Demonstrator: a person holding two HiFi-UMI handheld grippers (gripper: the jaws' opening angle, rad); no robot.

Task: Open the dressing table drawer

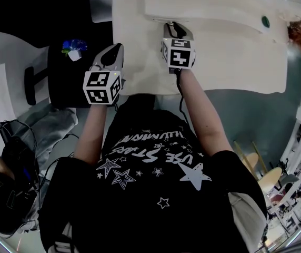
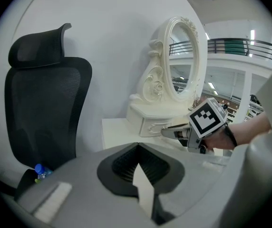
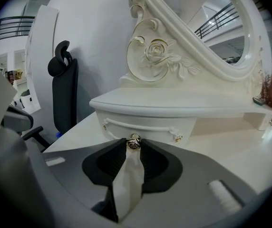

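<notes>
A white dressing table [image 1: 229, 51] carries a small curved drawer [image 3: 145, 126] with a round metal knob [image 3: 134, 142] under an ornate oval mirror [image 3: 207, 27]. The drawer front sits flush with its case. My right gripper [image 3: 134, 147] is shut, and its jaw tips pinch the knob. In the head view the right gripper [image 1: 176, 26] reaches over the tabletop to the drawer unit [image 1: 203, 7]. My left gripper [image 2: 137, 167] is shut on nothing and hangs left of the table's edge [image 1: 116, 49]. In the left gripper view the right gripper [image 2: 169, 131] touches the drawer [image 2: 152, 126].
A black mesh office chair [image 2: 43, 108] stands left of the table against the white wall. A blue-capped bottle [image 2: 40, 171] lies on the chair seat [image 1: 74, 46]. Cables and a bag [image 1: 8, 194] lie on the floor at the left. Dried reddish flowers [image 1: 300, 33] stand at the table's right end.
</notes>
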